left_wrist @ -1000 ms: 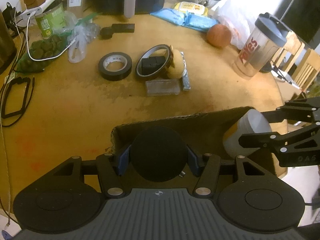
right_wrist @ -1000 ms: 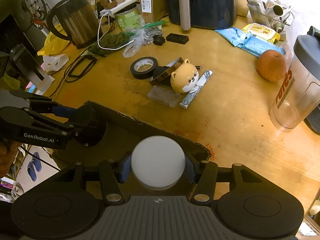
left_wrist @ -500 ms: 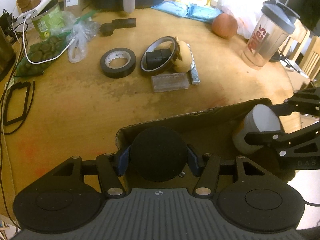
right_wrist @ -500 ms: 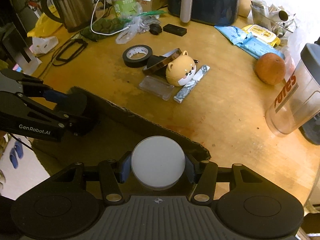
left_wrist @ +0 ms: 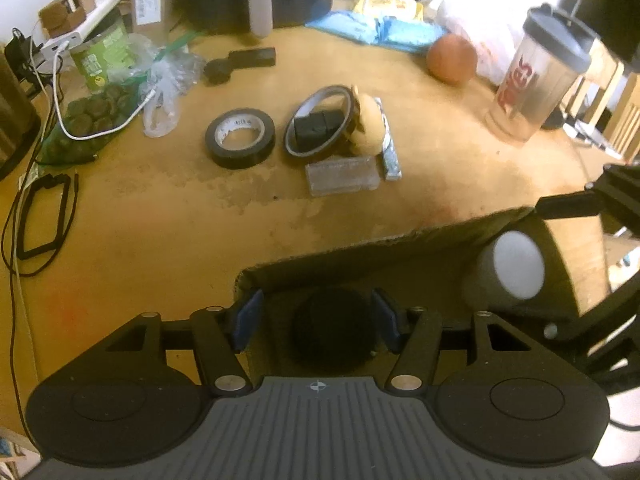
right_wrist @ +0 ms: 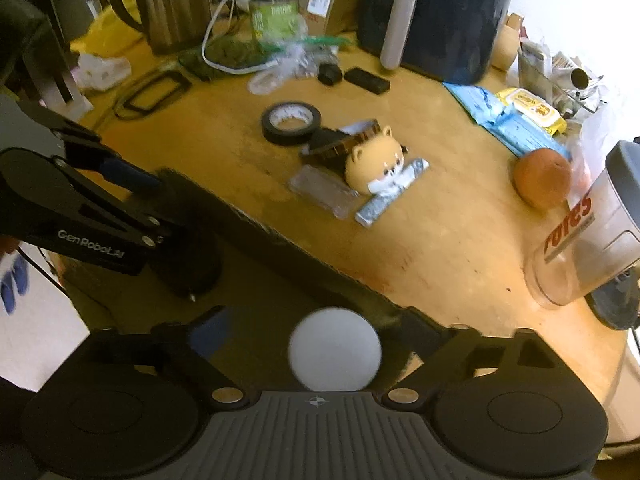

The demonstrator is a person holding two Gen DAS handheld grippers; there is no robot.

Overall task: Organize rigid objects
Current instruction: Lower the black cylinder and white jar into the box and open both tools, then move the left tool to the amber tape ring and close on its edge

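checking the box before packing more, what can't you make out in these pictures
- Cardboard box floor: both views, dark and shadowed.
- Black cylinder: right wrist view, motion-blurred.
- Shaker bottle: right wrist view, cut off by the frame edge.
- Black tape roll core print: left wrist view, too small.

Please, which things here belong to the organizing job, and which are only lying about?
Job, most likely: box, black cylinder, white cylinder, black tape, brown tape, dog toy, clear case.
Lying about: orange, shaker, kettle, air fryer, wipes.
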